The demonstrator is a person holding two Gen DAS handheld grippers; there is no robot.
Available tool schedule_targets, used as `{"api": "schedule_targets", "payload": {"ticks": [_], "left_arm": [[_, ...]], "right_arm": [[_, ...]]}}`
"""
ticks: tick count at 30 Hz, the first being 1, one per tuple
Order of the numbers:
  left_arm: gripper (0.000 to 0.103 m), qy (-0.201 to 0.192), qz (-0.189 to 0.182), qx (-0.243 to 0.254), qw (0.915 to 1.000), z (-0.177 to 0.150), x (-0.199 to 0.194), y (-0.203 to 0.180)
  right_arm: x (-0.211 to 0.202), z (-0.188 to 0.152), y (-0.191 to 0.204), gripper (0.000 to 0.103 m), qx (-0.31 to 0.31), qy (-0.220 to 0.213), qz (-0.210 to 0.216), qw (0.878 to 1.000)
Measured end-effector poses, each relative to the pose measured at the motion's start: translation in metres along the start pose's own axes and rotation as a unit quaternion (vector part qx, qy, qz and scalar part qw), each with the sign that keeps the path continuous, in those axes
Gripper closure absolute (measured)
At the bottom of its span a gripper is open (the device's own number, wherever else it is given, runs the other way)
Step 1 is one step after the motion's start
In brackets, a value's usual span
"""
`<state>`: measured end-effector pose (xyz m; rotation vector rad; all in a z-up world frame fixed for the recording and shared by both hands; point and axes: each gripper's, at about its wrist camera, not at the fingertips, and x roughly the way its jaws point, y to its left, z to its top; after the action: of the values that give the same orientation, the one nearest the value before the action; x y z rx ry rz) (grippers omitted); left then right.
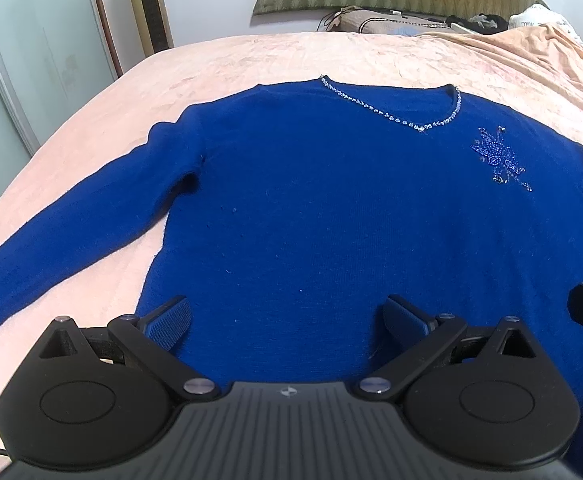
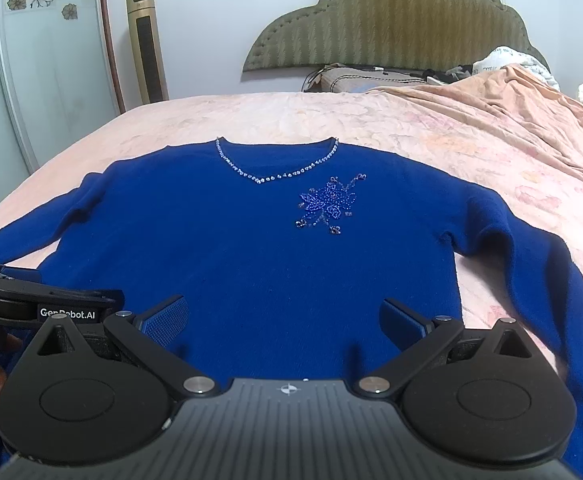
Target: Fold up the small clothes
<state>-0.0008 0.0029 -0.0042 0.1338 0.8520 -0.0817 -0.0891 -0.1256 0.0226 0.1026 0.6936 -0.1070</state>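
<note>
Both the left hand-held gripper (image 1: 287,322) and right hand-held gripper (image 2: 285,320) hang spread wide, gripping nothing, just above the hem. To fold cleanly, each should pinch a bottom corner evenly. The royal-blue knitted sweater with beaded neckline (image 2: 251,248) lies flat, face up, on the peach-covered bed (image 2: 331,116), sleeves spread outward.

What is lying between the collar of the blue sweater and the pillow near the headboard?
Nothing lies there: only bare pink bedspread runs from the sweater collar to the pillow. The right wrist view shows this best.
</note>
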Motion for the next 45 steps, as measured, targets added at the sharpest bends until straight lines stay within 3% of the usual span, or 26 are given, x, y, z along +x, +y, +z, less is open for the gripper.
{"api": "schedule_targets", "payload": {"ticks": [18, 45], "left_arm": [[0.000, 0.007, 0.022, -0.008, 0.9997, 0.001, 0.002, -0.002], [0.000, 0.007, 0.059, 0.039, 0.9974, 0.002, 0.000, -0.030]], "right_arm": [[0.002, -0.002, -0.011, 0.000, 0.040, 0.012, 0.008, 0.999], [-0.009, -0.009, -0.019, 0.000, 0.023, -0.002, -0.002, 1.000]]}}
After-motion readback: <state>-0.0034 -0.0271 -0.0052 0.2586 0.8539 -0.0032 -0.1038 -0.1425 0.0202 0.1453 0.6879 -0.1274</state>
